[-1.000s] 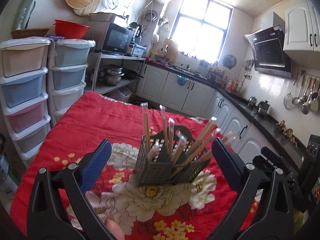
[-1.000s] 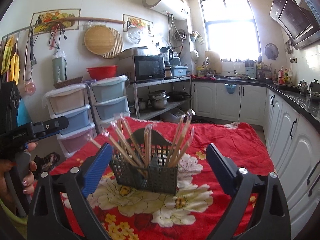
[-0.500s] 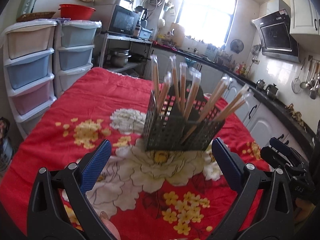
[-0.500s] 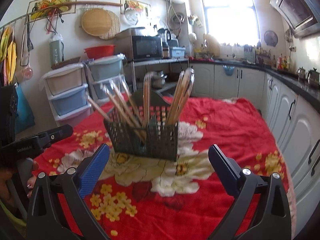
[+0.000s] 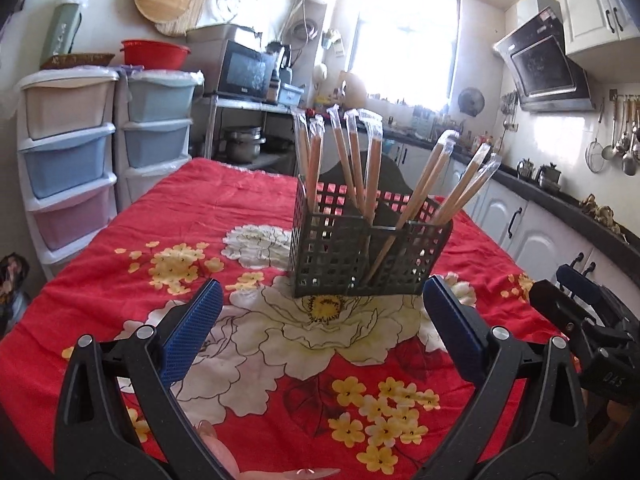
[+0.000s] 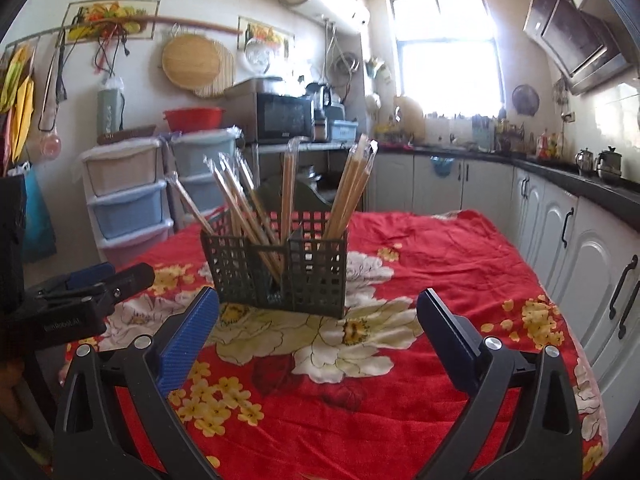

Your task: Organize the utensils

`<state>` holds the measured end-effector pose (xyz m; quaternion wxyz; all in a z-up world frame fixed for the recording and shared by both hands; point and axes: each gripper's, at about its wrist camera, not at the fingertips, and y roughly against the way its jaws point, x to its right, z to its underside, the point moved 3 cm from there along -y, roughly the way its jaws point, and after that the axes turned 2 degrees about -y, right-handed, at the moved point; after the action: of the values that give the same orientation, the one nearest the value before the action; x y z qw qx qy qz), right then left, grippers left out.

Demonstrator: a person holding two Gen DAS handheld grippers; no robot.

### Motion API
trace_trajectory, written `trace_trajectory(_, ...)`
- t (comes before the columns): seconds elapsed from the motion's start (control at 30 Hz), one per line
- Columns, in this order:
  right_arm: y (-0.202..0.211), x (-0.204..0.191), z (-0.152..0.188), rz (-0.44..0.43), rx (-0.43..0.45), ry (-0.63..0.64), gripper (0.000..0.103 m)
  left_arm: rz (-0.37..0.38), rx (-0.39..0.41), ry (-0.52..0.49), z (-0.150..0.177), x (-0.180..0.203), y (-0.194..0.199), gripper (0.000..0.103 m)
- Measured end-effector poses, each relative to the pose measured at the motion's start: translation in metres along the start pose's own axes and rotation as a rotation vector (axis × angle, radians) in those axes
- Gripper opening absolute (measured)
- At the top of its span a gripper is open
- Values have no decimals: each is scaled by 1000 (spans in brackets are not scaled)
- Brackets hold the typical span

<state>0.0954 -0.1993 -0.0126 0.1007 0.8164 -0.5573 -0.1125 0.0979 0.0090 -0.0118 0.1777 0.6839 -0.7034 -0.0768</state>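
Observation:
A dark grid utensil caddy (image 5: 366, 254) (image 6: 280, 276) stands upright on the red flowered cloth (image 5: 248, 208), split into compartments. Several plastic-wrapped chopstick pairs (image 5: 362, 164) (image 6: 288, 188) lean in it, spread over the compartments. My left gripper (image 5: 322, 312) is open and empty, a short way in front of the caddy. My right gripper (image 6: 318, 318) is open and empty too, just short of the caddy's near face. The right gripper (image 5: 580, 304) shows at the right edge of the left wrist view, and the left gripper (image 6: 88, 284) at the left edge of the right wrist view.
Stacked plastic drawer units (image 5: 68, 152) stand left of the table, with a red bowl (image 5: 154, 52) on top and a microwave (image 5: 244, 70) on a shelf behind. White cabinets under a dark counter (image 6: 560, 216) run along the right. Ladles hang on the wall (image 5: 624, 144).
Both grippers have dropped lower and drawn nearer the cloth, so the caddy now stands higher and larger in each view. Both stay open.

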Motion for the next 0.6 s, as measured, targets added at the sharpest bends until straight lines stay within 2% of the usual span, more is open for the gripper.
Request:
trace_trajectory(0.1,3,3,4,11,26,-31,96,-6,39,-3,1,1,3,92)
trace_trajectory(0.6,0,3,15,31,24,-19,96,13,54,-11,6,2,3,92)
